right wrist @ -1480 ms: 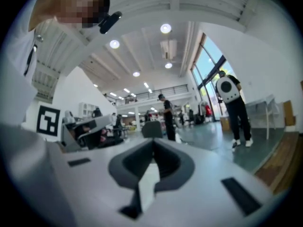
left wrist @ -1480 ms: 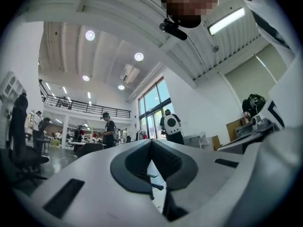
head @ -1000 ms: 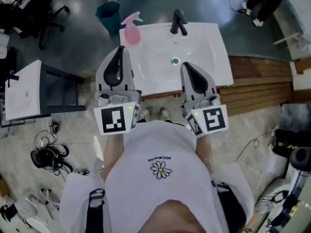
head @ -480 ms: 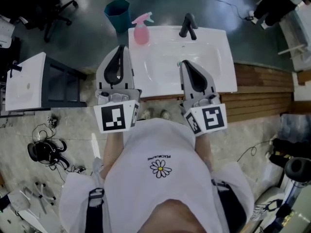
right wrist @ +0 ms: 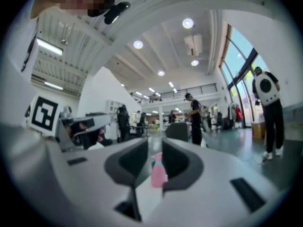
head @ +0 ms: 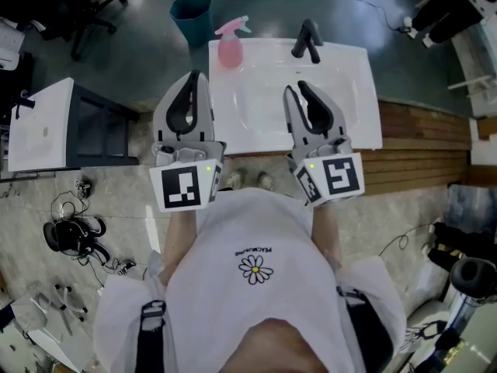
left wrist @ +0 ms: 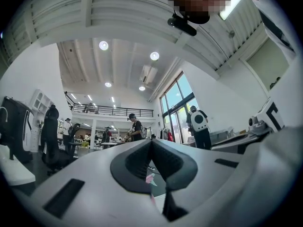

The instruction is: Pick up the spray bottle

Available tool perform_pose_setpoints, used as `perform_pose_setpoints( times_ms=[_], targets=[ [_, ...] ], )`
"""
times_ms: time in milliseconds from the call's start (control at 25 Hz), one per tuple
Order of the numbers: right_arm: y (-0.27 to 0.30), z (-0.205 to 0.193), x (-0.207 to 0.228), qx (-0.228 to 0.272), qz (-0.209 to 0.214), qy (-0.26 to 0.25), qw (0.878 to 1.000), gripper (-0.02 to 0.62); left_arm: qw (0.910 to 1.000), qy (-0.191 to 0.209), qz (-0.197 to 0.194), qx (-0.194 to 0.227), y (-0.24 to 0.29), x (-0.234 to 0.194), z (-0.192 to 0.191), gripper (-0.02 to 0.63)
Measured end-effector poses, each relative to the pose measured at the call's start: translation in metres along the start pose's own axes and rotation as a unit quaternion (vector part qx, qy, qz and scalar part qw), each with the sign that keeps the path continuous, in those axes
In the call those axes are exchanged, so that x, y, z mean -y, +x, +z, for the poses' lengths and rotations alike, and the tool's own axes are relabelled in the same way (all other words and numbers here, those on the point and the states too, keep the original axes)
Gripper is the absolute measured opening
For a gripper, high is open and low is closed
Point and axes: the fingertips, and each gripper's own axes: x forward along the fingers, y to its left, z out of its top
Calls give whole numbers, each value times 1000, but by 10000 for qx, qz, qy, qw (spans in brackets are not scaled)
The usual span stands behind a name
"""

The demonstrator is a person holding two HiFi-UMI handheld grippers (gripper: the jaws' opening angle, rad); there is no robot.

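A pink spray bottle (head: 231, 45) stands upright on the far left corner of the white sink (head: 353, 127), left of the black faucet (head: 308, 39). My left gripper (head: 194, 76) hovers beside the sink's left edge, short of the bottle, jaws shut with nothing in them. My right gripper (head: 293, 88) is over the basin, its jaws opening, a narrow gap between them and nothing held. In the right gripper view the bottle (right wrist: 157, 171) shows far off through the gap of the right gripper (right wrist: 155, 150). In the left gripper view the left gripper (left wrist: 151, 143) has its pads together.
A teal bucket (head: 190, 14) stands on the floor behind the sink's left corner. A white-topped cabinet (head: 43, 127) is at the left, wooden decking (head: 423, 142) at the right. Cables and a dark object (head: 74, 235) lie on the floor. People stand in the hall beyond.
The right gripper's jaws have parted from shut to slightly apart. Both grippers have edged forward toward the sink. The left gripper stays shut.
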Motion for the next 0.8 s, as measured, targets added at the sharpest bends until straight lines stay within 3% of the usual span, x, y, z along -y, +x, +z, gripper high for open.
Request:
perform_pose_setpoints(
  times_ms=[600,800],
  targets=[
    [90,-39,-13,-687,859,-174,9938,258,9996,49,159,-241,8,-9,-15,18],
    [125,-73,-12,-1130,972,-156,9887,261,9994,133,236,-236,6,-12,-14,18]
  ],
)
